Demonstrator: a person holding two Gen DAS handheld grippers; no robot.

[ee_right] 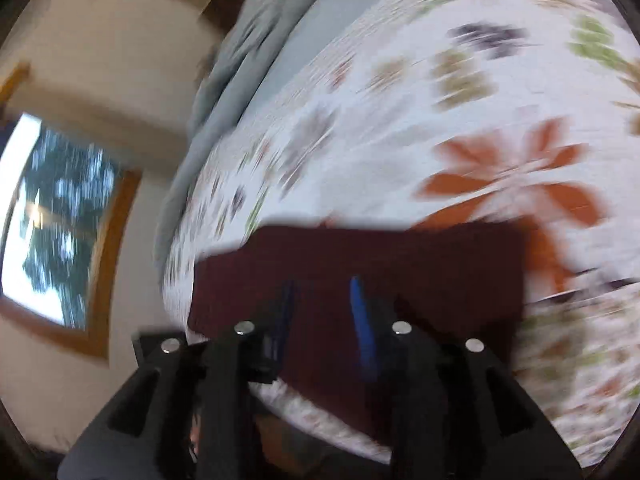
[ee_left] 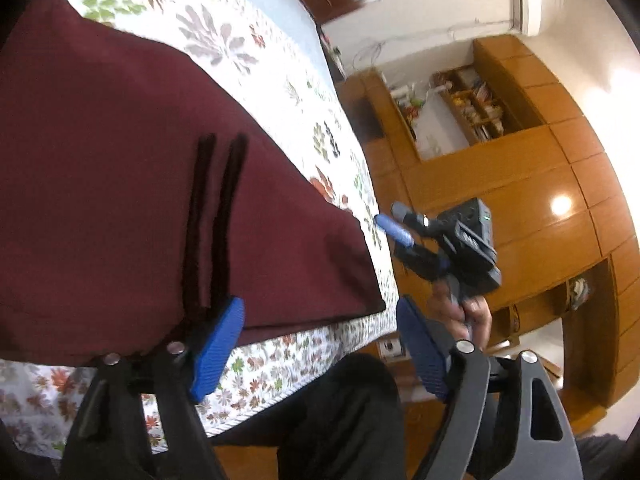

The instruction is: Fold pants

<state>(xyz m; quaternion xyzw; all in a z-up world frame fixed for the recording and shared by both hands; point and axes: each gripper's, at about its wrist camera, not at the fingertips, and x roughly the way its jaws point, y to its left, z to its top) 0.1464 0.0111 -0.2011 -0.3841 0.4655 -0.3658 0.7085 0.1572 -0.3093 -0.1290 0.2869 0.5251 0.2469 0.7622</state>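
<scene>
Dark maroon pants [ee_left: 140, 184] lie flat on a floral bedsheet [ee_left: 280, 364], with two dark streaks across the cloth. My left gripper [ee_left: 320, 308] stands wide open at the pants' near hem. Its left blue pad [ee_left: 218, 348] is at the hem's edge and grips nothing. My right gripper [ee_left: 387, 214], held in a hand [ee_left: 464, 312], hovers just off the pants' far corner at the bed's edge. In the blurred right wrist view the right gripper [ee_right: 321, 284] has a narrow gap between its fingers, above the maroon pants [ee_right: 420, 264]. No cloth shows between them.
Wooden cupboards and shelves [ee_left: 520, 200] stand beyond the bed, with an air conditioner [ee_left: 528, 0] high on the wall. The person's dark-clad leg [ee_left: 340, 420] is against the bed's edge. A grey-blue blanket [ee_right: 240, 60] lies at the bed's far side, near a window [ee_right: 60, 220].
</scene>
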